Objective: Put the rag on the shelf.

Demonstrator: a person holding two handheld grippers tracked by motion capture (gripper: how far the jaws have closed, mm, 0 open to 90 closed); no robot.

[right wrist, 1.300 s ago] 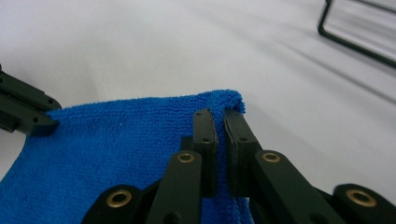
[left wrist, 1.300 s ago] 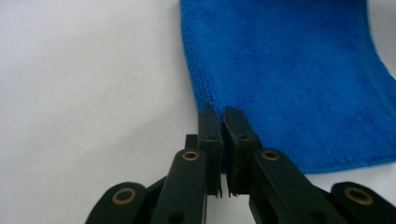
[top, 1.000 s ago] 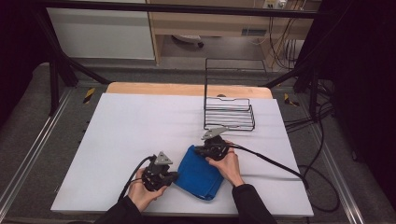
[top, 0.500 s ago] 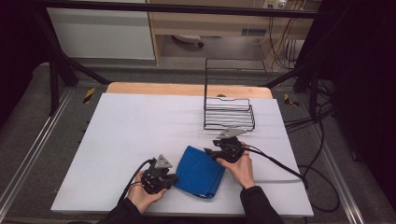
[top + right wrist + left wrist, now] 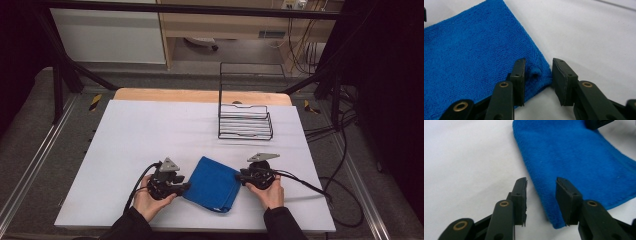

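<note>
White sheeting covers the table, bare but for the work at its near edge and a black wire rack standing well apart toward 12 o'clock.

Left gripper: held low in the person's left hand, jaws parted and pointing toward 3 o'clock. In the left gripper view the gap straddles the cloth's near corner edge; nothing is pinched. Judgement: it is lined up there so one closing would take that corner.

Right gripper: held in the right hand, jaws likewise apart, pointing toward 9 o'clock. In the right gripper view the opposite corner of the cloth sits between the jaws, with a small raised pucker at the edge just by the left jaw. The right jaw stands clear of the fabric, so nothing is gripped. Judgement: the two grippers face each other across the cloth so both ends can be taken or let go together, as for folding or lifting.

Blue microfibre cloth: lies flat on the sheeting between the two grippers, at the table's 6 o'clock. It looks folded, with layered edges at the near side. Nap is short, looped and even; the hems are stitched. A small white tag or fleck shows at the near edge; too small to tell which.
</note>
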